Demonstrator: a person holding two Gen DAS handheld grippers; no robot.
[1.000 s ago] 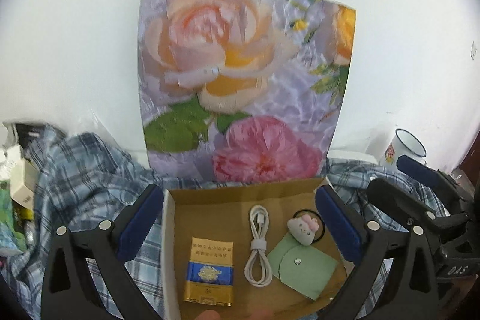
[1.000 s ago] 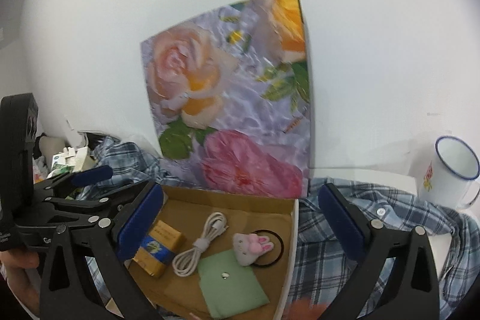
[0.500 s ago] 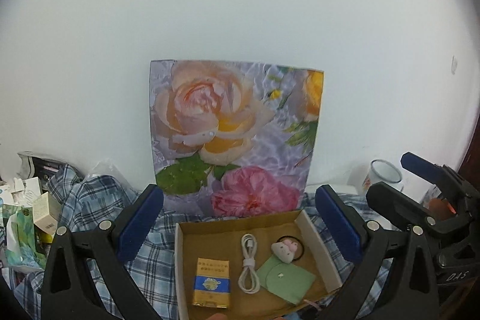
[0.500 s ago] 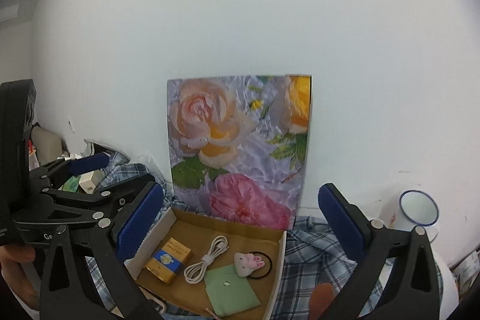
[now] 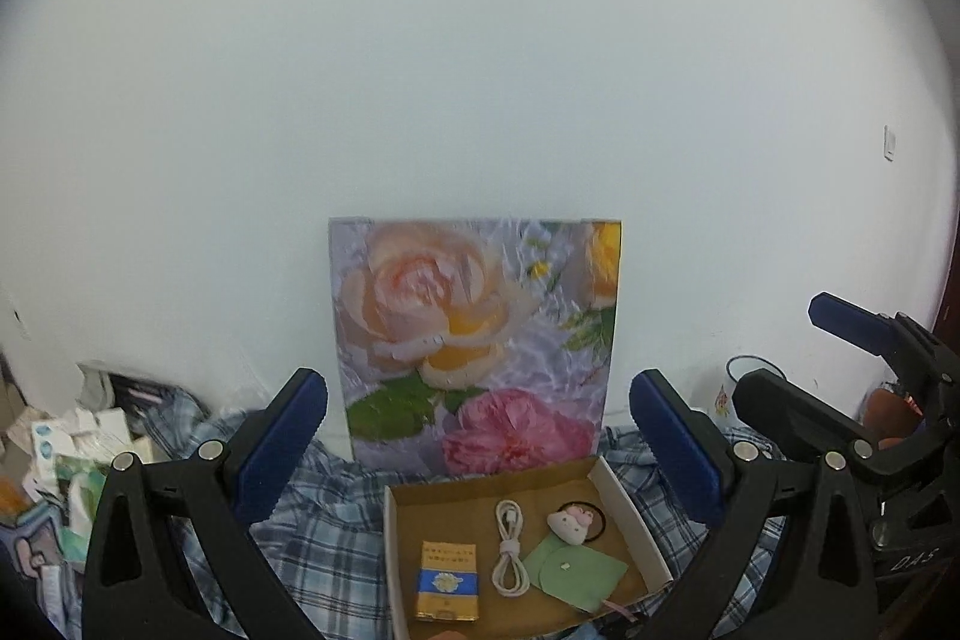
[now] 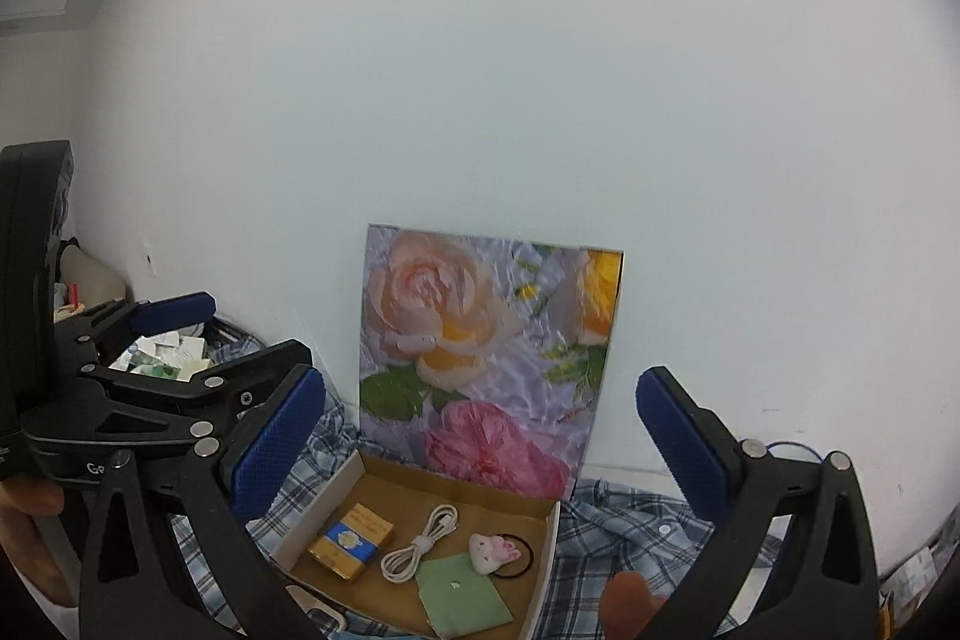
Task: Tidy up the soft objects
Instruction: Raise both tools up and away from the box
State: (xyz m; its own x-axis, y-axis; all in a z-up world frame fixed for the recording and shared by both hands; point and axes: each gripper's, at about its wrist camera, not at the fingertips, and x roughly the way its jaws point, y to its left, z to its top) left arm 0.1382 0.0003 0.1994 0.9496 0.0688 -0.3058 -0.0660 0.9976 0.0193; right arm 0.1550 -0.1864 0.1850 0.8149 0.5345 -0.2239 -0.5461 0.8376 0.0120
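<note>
A shallow cardboard tray (image 5: pixel 633 514) (image 6: pixel 336 502) lies on a blue plaid shirt (image 5: pixel 324 526) (image 6: pixel 624 538). In it lie a green pouch (image 5: pixel 576 574) (image 6: pixel 462 601), a pink-and-white plush hair tie (image 5: pixel 570 520) (image 6: pixel 492 559), a coiled white cable (image 5: pixel 509 550) (image 6: pixel 420 544) and a yellow-blue packet (image 5: pixel 449 580) (image 6: pixel 351 544). My left gripper (image 5: pixel 477 442) is open and empty, raised back from the tray. My right gripper (image 6: pixel 480 436) is open and empty too, also raised. Each shows in the other's view, the right (image 5: pixel 840 370) and the left (image 6: pixel 180 340).
A floral board (image 5: pixel 474 346) (image 6: pixel 486 364) leans on the white wall behind the tray. A pile of small boxes and packets (image 5: pixel 66 454) (image 6: pixel 162 355) sits at the left. An enamel mug (image 5: pixel 735 388) stands at the right.
Both grippers have pulled up and back from the tray, which now looks smaller and lower in both views. Both stay open and empty.
</note>
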